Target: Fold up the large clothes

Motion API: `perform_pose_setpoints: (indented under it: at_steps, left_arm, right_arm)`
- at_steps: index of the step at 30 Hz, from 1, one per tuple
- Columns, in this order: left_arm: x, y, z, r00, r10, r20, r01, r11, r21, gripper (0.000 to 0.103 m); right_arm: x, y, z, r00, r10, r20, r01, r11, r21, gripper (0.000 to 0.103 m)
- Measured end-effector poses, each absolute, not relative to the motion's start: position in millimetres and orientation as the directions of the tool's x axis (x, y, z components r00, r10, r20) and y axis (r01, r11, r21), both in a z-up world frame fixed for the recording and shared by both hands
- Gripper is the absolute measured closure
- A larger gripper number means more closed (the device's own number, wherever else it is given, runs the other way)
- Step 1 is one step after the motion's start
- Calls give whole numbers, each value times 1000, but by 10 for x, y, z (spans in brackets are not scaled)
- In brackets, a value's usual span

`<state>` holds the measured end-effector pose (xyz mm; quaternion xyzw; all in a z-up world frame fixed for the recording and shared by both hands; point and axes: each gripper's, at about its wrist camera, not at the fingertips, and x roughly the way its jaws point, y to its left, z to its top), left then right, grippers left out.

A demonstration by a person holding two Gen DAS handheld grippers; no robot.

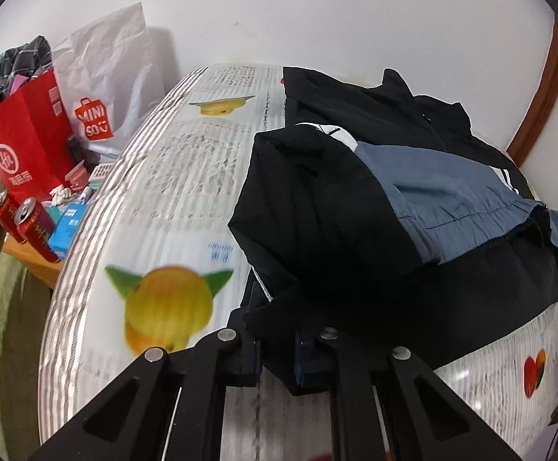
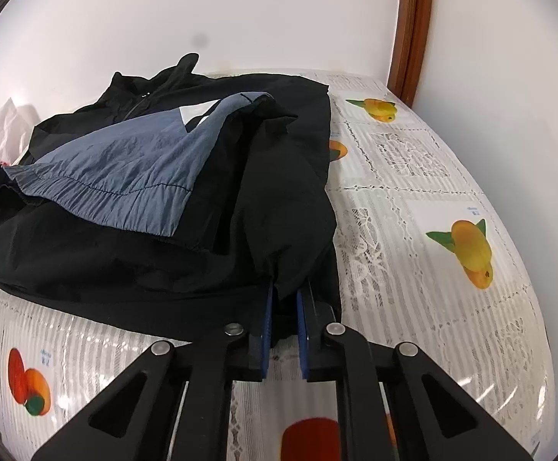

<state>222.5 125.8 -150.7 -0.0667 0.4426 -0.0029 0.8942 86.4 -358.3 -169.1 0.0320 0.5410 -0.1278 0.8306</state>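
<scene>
A black jacket [image 1: 336, 207] with a grey-blue panel [image 1: 444, 192] lies partly folded on the table [image 1: 186, 176], which has a fruit-print cover. It also shows in the right wrist view [image 2: 186, 261], with its blue panel [image 2: 133, 169] on top. My left gripper [image 1: 277, 349] is at the jacket's near left corner, its jaws slightly apart with black cloth between them. My right gripper [image 2: 284, 307] is at the near right corner, its blue pads [image 2: 266, 319] close on a fold of black cloth.
Left of the table stand a red paper bag [image 1: 25, 134], a white Miniso bag [image 1: 102, 77], two red cans [image 1: 29, 223] and small clutter. A white wall runs behind. A brown wooden frame [image 2: 409, 27] stands at the far right corner.
</scene>
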Motion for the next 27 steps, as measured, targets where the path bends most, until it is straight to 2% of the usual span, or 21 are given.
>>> perform_pose_setpoints:
  at_steps: [16,20,23,24,27]
  left_arm:
    - [1293,1328,-1469,602,-70,-795,-40,992,-117,90]
    - [1227,1345,-1394,612,-57,-789,-53,992,-113,82]
    - [1174,1399,-1278,628,-68,-775,-67,988,-141,71]
    - [1158,1412,-1221,639,-77,-765,-66,986,-154,64]
    - [1122,1408,-1019,680,-74,-729,-61,986,-158,54]
  right_arm:
    - [95,-3390,-1446,378,-149,-914,212,975,-71,92]
    - [55,-3400,-1321,374,-159,-914,241,968,-69,85]
    - [36,-3379,-1077,436,-130,-890,237,971,-26,83]
    - [50,-3365,-1010,450,-128,-884,235,972,-21,79]
    - [165,-3303,-823,496,-121,-860,223,975,-9,65]
